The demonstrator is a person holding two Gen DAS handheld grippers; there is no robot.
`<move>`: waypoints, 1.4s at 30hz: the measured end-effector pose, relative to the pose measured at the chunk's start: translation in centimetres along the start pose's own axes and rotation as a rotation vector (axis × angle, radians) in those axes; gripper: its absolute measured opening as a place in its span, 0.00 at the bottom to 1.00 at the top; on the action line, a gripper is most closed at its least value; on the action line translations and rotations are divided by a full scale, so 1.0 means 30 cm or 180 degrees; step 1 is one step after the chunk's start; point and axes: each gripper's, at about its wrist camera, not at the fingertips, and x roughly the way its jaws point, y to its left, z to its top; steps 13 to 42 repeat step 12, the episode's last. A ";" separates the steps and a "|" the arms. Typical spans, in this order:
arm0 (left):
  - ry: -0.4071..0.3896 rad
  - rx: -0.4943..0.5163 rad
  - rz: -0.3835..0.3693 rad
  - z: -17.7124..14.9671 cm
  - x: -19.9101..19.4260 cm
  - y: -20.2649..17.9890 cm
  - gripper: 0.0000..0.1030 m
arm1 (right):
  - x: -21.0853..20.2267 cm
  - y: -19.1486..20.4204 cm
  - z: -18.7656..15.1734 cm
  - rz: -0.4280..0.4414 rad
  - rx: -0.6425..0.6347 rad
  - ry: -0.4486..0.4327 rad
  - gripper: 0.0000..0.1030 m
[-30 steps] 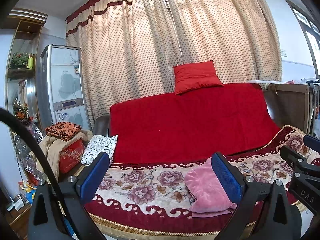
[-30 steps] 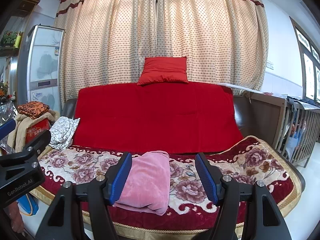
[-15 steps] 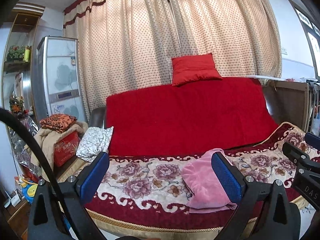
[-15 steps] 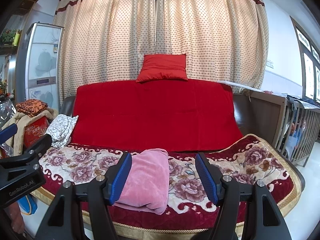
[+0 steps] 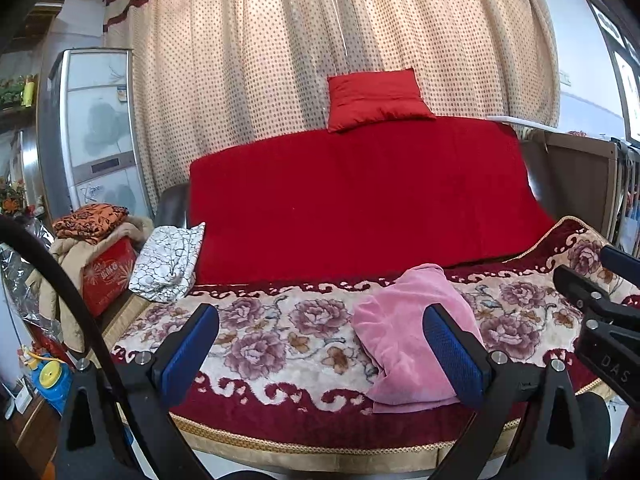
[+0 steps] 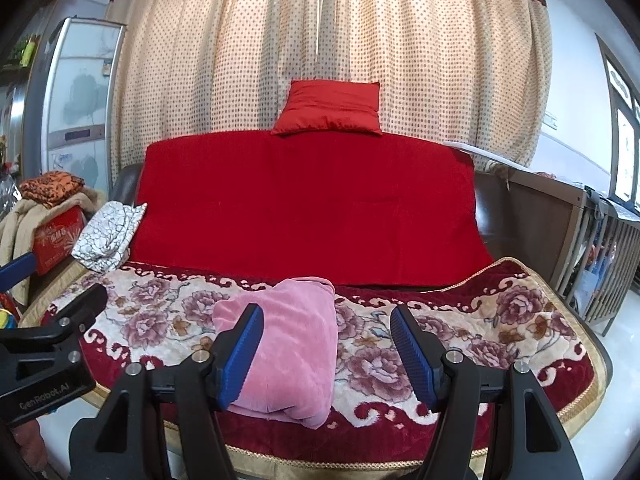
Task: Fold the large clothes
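A sofa [image 6: 516,216] draped in a red throw [image 6: 308,204] and a floral blanket [image 6: 500,320] fills the room, a red cushion [image 6: 328,108] on its backrest at 12 o'clock. Dotted cream curtains [image 6: 240,60] glow with daylight behind. A refrigerator [image 5: 96,128] stands at 9 o'clock (clothes heaped beside it); windows [image 6: 624,120] at 3 o'clock.
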 end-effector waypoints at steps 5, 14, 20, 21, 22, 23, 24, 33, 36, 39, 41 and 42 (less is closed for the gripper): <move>0.0031 -0.0004 -0.0028 0.015 0.056 0.011 0.98 | 0.064 0.022 0.013 0.0005 -0.0056 0.0041 0.68; 0.0035 -0.0202 -0.0259 0.040 0.173 0.039 0.99 | 0.186 0.035 0.032 0.0031 -0.0094 0.0133 0.68; 0.0035 -0.0202 -0.0259 0.040 0.173 0.039 0.99 | 0.186 0.035 0.032 0.0031 -0.0094 0.0133 0.68; 0.0035 -0.0202 -0.0259 0.040 0.173 0.039 0.99 | 0.186 0.035 0.032 0.0031 -0.0094 0.0133 0.68; 0.0035 -0.0202 -0.0259 0.040 0.173 0.039 0.99 | 0.186 0.035 0.032 0.0031 -0.0094 0.0133 0.68; 0.0035 -0.0202 -0.0259 0.040 0.173 0.039 0.99 | 0.186 0.035 0.032 0.0031 -0.0094 0.0133 0.68; 0.0035 -0.0202 -0.0259 0.040 0.173 0.039 0.99 | 0.186 0.035 0.032 0.0031 -0.0094 0.0133 0.68; 0.0035 -0.0202 -0.0259 0.040 0.173 0.039 0.99 | 0.186 0.035 0.032 0.0031 -0.0094 0.0133 0.68; 0.0035 -0.0202 -0.0259 0.040 0.173 0.039 0.99 | 0.186 0.035 0.032 0.0031 -0.0094 0.0133 0.68; 0.0035 -0.0202 -0.0259 0.040 0.173 0.039 0.99 | 0.186 0.035 0.032 0.0031 -0.0094 0.0133 0.68; 0.0035 -0.0202 -0.0259 0.040 0.173 0.039 0.99 | 0.186 0.035 0.032 0.0031 -0.0094 0.0133 0.68; 0.0035 -0.0202 -0.0259 0.040 0.173 0.039 0.99 | 0.186 0.035 0.032 0.0031 -0.0094 0.0133 0.68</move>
